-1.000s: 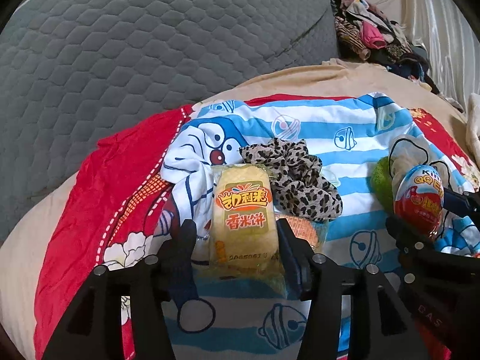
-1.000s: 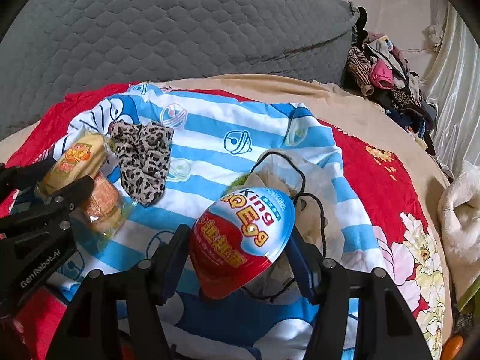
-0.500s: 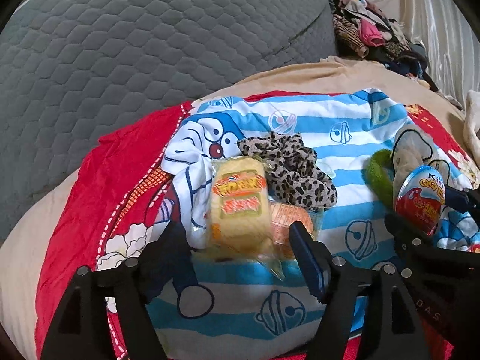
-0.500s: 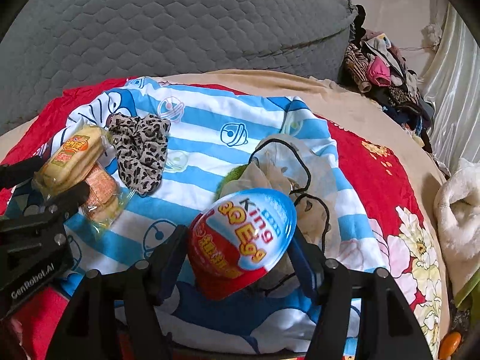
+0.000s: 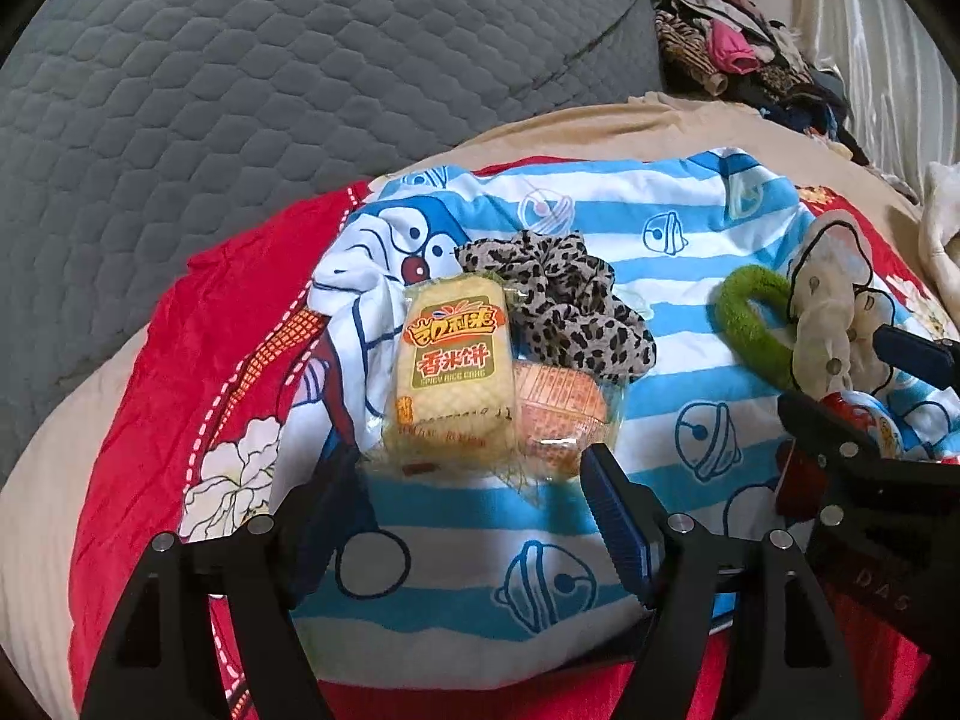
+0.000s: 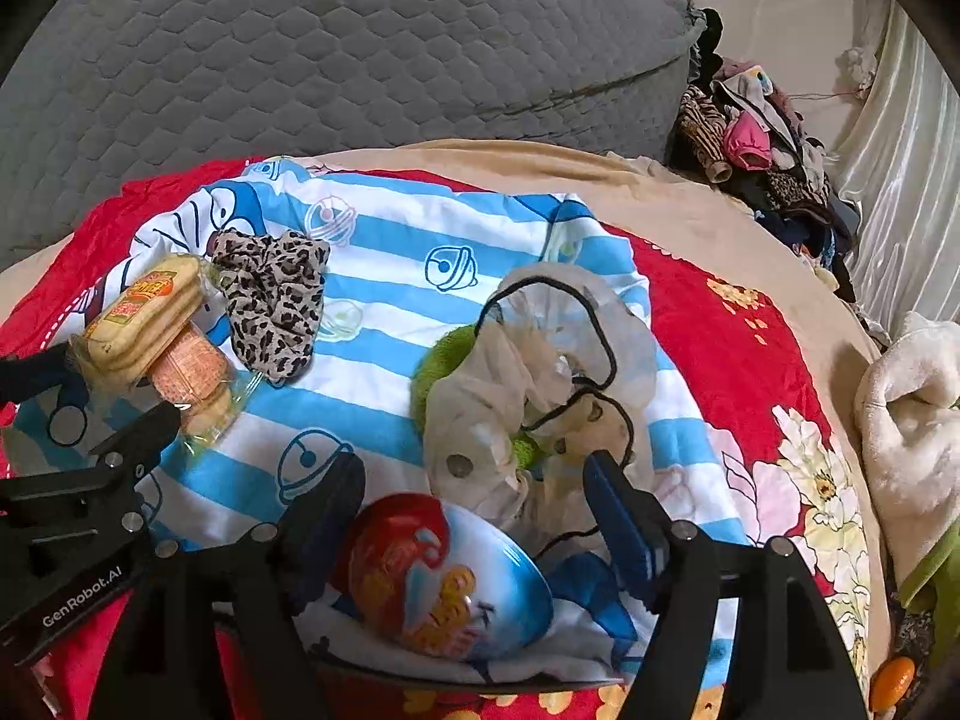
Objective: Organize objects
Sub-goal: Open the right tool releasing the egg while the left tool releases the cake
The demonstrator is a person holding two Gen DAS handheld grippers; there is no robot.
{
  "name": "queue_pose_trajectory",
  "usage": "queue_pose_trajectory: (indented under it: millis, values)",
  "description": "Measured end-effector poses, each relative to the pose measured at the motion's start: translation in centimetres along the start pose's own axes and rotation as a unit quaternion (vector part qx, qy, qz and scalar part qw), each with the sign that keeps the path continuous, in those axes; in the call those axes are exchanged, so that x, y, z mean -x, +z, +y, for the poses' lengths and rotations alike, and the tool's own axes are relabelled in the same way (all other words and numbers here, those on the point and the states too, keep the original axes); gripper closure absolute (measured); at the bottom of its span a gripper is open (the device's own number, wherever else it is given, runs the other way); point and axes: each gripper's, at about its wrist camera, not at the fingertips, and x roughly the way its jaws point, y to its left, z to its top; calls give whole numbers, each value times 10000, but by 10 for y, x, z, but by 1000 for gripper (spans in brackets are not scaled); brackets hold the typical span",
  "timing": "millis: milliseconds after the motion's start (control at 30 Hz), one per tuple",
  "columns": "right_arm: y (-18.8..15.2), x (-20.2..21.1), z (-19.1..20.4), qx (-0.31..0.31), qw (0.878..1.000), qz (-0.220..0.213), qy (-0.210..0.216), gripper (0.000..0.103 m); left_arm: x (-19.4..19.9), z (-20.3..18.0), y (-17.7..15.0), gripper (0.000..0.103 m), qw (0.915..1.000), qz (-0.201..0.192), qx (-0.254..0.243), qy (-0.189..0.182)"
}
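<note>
A yellow rice cracker pack (image 5: pixel 453 369) lies on the blue striped cloth (image 5: pixel 690 276), on top of an orange cracker pack (image 5: pixel 558 414) and beside a leopard scrunchie (image 5: pixel 564 306). My left gripper (image 5: pixel 474 480) is open just below the yellow pack, apart from it. The red and blue toy egg (image 6: pixel 447 576) lies on the cloth between the open jaws of my right gripper (image 6: pixel 474 492). A cream scrunchie (image 6: pixel 540 384) and a green one (image 6: pixel 444 360) lie just beyond it.
A grey quilted cushion (image 5: pixel 270 78) rises behind the cloth. A red floral blanket (image 6: pixel 744 354) lies under the cloth. A clothes pile (image 6: pixel 756 144) sits at the far right, and a white towel (image 6: pixel 912 414) at the right edge.
My left gripper opened, released the yellow pack onto the orange pack and drew back. My right gripper opened and the toy egg dropped onto the cloth.
</note>
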Motion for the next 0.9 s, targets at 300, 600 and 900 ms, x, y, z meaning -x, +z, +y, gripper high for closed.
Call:
queue_pose_trajectory:
  millis: [300, 600, 900]
  values:
    - [-3, 4, 0, 17, 10000, 23, 1, 24, 0, 1, -4, 22, 10000, 78, -1, 43]
    - [-9, 8, -1, -8, 10000, 56, 13, 22, -1, 1, -11, 21, 9998, 210, -8, -55]
    - [-12, 19, 2, 42, 10000, 24, 46, 20, 4, 1, -14, 19, 9995, 289, -32, -115]
